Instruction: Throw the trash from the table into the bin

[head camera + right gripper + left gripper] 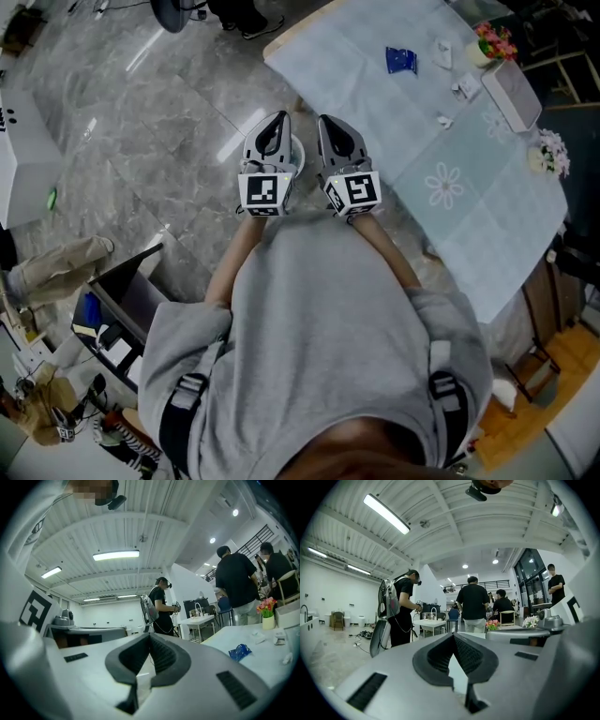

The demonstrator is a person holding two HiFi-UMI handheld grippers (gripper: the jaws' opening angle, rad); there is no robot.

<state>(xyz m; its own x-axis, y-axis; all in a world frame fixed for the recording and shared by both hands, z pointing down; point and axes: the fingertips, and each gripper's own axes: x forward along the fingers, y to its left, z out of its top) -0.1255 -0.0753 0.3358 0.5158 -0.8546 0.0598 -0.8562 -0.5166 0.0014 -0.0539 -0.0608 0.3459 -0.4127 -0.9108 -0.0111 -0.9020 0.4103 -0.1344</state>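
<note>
Head view, step: judged as the start, with nothing picked up. The grey left gripper (274, 127) and grey right gripper (333, 127) are held side by side before the chest, over the marble floor (141, 112).
Head view, task item: the crumpled blue plastic wrapper (400, 60) lies on the table with pale floral cloth (412, 141), well apart from both grippers.
Head view, other litter: small white scraps (444, 120) lie near the wrapper.
Head view, bin: a white round rim (297, 149) shows just under the left gripper. Cannot tell if it is the bin.
Head view, obstacles: the white flat box (511, 94) and pink flower pot (494, 42) stand beyond the wrapper. The approach looks free.
Left gripper view, jaws: the left gripper (454, 637) is closed, with nothing between.
Left gripper view, surroundings: people in black (472, 603) stand by far tables.
Right gripper view, jaws: the right gripper (149, 638) is closed and empty. The wrapper (240, 651) lies to the right on the table (262, 665).
Next move: reach forward over the table, part the jaws, close on the wrapper.
</note>
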